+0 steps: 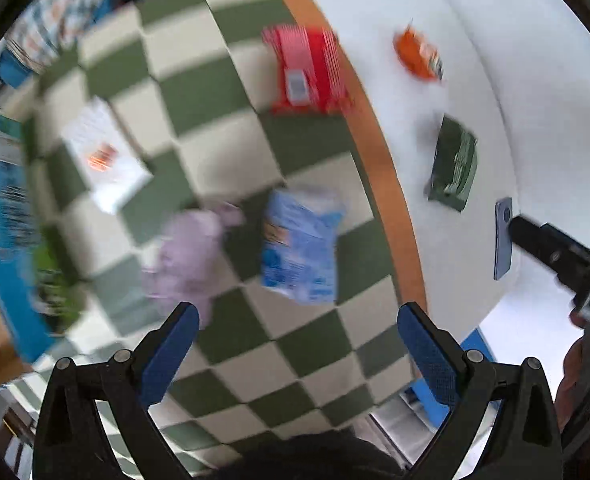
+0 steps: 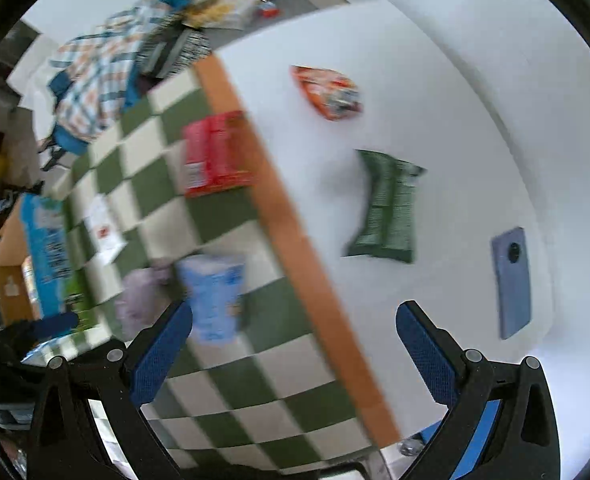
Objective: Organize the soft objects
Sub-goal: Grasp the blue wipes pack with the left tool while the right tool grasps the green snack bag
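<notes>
Soft packs lie on a green-and-white checked cloth (image 1: 231,168) and a white table (image 1: 435,160). On the cloth: a blue pack (image 1: 301,244), a lilac soft item (image 1: 187,256), a red pack (image 1: 309,70) and a white pack (image 1: 105,154). On the white part: an orange pack (image 1: 417,54) and a green pack (image 1: 453,164). My left gripper (image 1: 297,356) is open and empty above the cloth. My right gripper (image 2: 295,356) is open and empty over the orange band (image 2: 295,232); the blue pack (image 2: 215,296), green pack (image 2: 387,208), red pack (image 2: 215,152) and orange pack (image 2: 327,90) lie ahead of it.
A blue-grey phone (image 2: 511,280) lies on the white table at the right, also in the left wrist view (image 1: 503,236). A blue box (image 1: 3,220) stands at the cloth's left edge. Checked fabric and clutter (image 2: 107,68) pile up at the far end.
</notes>
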